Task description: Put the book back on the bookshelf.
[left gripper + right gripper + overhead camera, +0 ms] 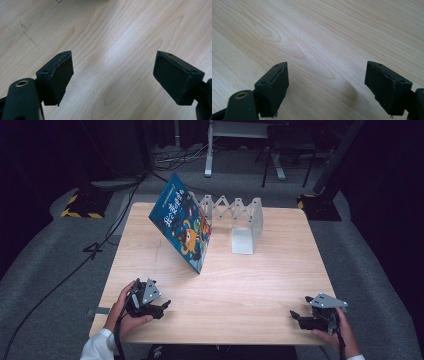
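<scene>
Dark curtains and grey floor surround a pale wooden table. Toward its far side a blue picture book leans tilted against a white accordion book rack. Well apart from both, at the near edge, the left gripper and the right gripper rest low over bare wood, each with jaws spread wide and nothing between them.
</scene>
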{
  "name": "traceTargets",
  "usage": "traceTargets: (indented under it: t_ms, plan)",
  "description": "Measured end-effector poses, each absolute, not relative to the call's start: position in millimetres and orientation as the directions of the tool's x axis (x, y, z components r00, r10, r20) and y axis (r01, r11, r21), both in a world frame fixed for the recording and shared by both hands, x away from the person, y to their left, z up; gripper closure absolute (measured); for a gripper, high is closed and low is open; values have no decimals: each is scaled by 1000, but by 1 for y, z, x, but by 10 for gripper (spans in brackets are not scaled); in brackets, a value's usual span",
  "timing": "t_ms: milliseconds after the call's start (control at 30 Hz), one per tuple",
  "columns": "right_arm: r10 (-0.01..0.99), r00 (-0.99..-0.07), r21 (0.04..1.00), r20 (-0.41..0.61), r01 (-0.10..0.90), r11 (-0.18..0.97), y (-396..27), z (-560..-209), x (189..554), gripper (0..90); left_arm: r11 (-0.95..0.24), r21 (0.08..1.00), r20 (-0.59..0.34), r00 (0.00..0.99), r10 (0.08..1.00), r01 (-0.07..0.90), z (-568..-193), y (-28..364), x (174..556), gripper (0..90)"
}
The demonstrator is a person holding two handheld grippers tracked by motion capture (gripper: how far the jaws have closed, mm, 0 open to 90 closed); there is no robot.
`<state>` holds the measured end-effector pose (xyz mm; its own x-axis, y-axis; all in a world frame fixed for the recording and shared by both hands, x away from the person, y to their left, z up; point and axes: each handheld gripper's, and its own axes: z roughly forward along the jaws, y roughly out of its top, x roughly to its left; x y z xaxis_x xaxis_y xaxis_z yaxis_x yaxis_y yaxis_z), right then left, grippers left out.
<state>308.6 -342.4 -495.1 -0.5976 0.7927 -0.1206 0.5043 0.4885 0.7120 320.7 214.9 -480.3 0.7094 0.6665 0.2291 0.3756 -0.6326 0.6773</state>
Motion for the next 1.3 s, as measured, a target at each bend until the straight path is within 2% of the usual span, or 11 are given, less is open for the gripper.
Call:
traceTargets:
  t_ms: [267,433,533,633,1300]
  plan:
    - [821,-565,723,-84,532,440,-358,-500,305,194,-591,686,184,685,705,424,-495,233,314,170]
    - [827,-561,738,-33,545,398,-365,-504,307,174,-535,690,135,640,756,487,-501,243,311,180]
    - [848,-530,738,-5,570,361,-368,-505,309,161,-503,700,83,642,762,507,-503,249,312,180]
    - [849,-529,737,-5,571,361,-368,-505,310,159,-461,691,-12,646,763,557,-505,256,315,181]
    - [852,-523,737,-4,575,356,-369,-505,311,158,-461,692,-9,645,764,556,-505,260,315,172]
